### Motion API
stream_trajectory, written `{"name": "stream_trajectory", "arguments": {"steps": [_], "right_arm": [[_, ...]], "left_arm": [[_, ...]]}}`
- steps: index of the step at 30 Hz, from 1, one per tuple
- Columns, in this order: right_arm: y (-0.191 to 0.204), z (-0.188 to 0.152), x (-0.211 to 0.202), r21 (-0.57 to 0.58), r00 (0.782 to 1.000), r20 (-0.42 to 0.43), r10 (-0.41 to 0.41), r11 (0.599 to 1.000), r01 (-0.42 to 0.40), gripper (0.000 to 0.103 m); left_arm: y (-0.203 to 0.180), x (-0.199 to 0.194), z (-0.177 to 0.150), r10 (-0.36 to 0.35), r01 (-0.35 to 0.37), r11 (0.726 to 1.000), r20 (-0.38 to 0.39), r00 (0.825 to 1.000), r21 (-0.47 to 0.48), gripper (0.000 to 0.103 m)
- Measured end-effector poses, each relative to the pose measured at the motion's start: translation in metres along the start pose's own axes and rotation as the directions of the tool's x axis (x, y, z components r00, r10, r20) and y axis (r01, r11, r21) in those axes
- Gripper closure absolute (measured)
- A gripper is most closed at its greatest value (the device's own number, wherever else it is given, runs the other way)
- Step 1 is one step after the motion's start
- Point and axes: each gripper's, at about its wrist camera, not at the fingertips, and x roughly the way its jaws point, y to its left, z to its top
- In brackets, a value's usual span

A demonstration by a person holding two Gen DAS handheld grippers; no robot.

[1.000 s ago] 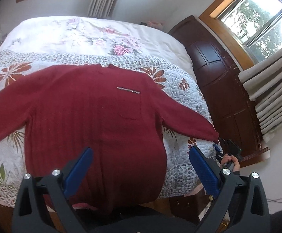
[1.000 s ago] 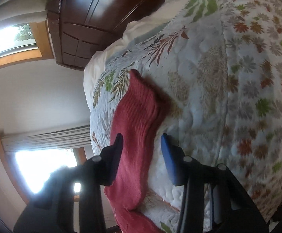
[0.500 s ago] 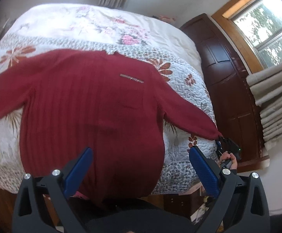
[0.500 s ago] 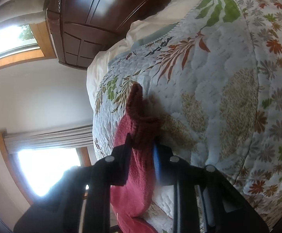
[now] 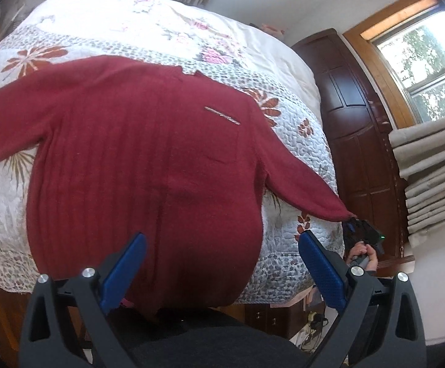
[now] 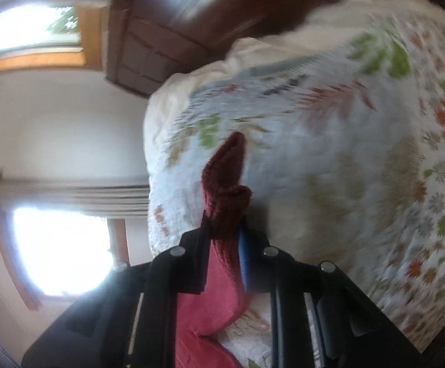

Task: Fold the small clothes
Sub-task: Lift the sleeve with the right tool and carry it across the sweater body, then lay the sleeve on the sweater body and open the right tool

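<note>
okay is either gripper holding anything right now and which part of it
The right gripper is shut on the red sweater, gripping the cuff end of its sleeve. The left gripper is open, holding nothing.

No text, label, brand, number or sign can be read in either view; the thin pale strip on the chest of the red sweater (image 5: 148, 165) is too small to tell whether it carries any lettering, and the right wrist view is blurred
</note>
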Motion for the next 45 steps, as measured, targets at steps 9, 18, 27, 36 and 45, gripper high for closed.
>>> {"name": "stream_trajectory", "arguments": {"steps": [9,18,27,36,45], "right_arm": [[0.153,-0.047,-0.017,-0.331,0.999,0.022,0.025,0.944,-0.017,0.088],[0.286,-0.154,-0.004,-0.656,1.000,0.015,-0.007,0.754,0.015,0.088],[0.353,-0.272,0.047,-0.803,0.996,-0.086,-0.033,0.594,-0.050,0.088],[0.346,-0.423,0.140,-0.913,0.954,-0.180,-0.239,0.401,-0.072,0.088],[0.283,-0.551,0.215,-0.995,0.897,-0.069,-0.437,0.094,-0.030,0.087]], "left_arm": [[0.056,-0.001,0.003,0.040,-0.040,0.999,-0.005,0.999,-0.002,0.004],[0.098,-0.020,0.011,0.045,-0.045,0.999,0.069,0.997,-0.002,0.004],[0.155,-0.037,0.029,-0.109,0.117,0.984,0.070,0.992,-0.132,0.004],[0.178,-0.039,0.067,-0.215,0.229,0.963,0.107,0.971,-0.142,0.004],[0.168,-0.011,0.120,-0.334,0.341,0.934,0.086,0.939,-0.104,0.004]]}}
